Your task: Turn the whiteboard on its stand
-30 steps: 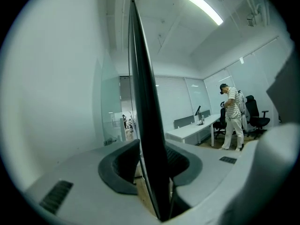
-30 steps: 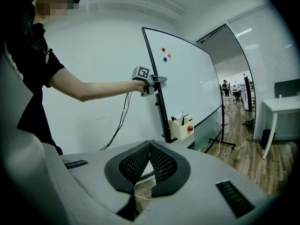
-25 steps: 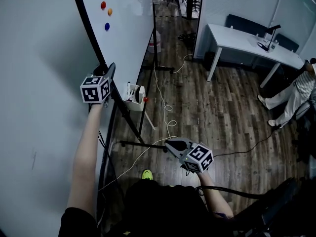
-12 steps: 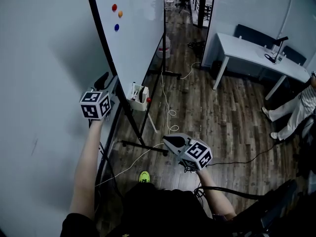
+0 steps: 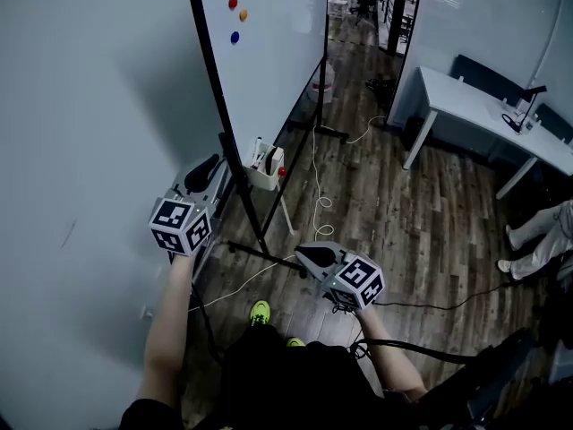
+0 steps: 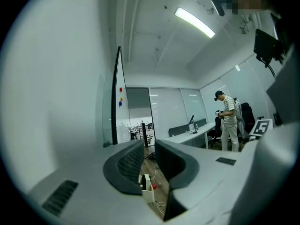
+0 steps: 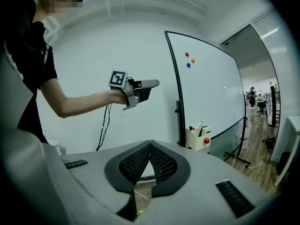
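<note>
Whiteboard [image 5: 269,61] upright, black-framed (three magnets [image 5: 237,13]) | left tongs [image 5: 204,170] just narrowed, empty | right tongs [image 5: 309,257] pinched together

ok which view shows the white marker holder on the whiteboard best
The right gripper view: the marker holder hangs unobstructed on the whiteboard frame, seen side-on. The head view shows it small, from above; the left gripper view shows only a slice between its tongs.

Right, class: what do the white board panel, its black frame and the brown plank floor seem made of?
White board panel: glossy coated sheet, probably steel-backed, since round magnets cling. Black frame: smooth, painted metal or plastic, unclear. Brown plank floor: wood or laminate, with grain and seams.
</note>
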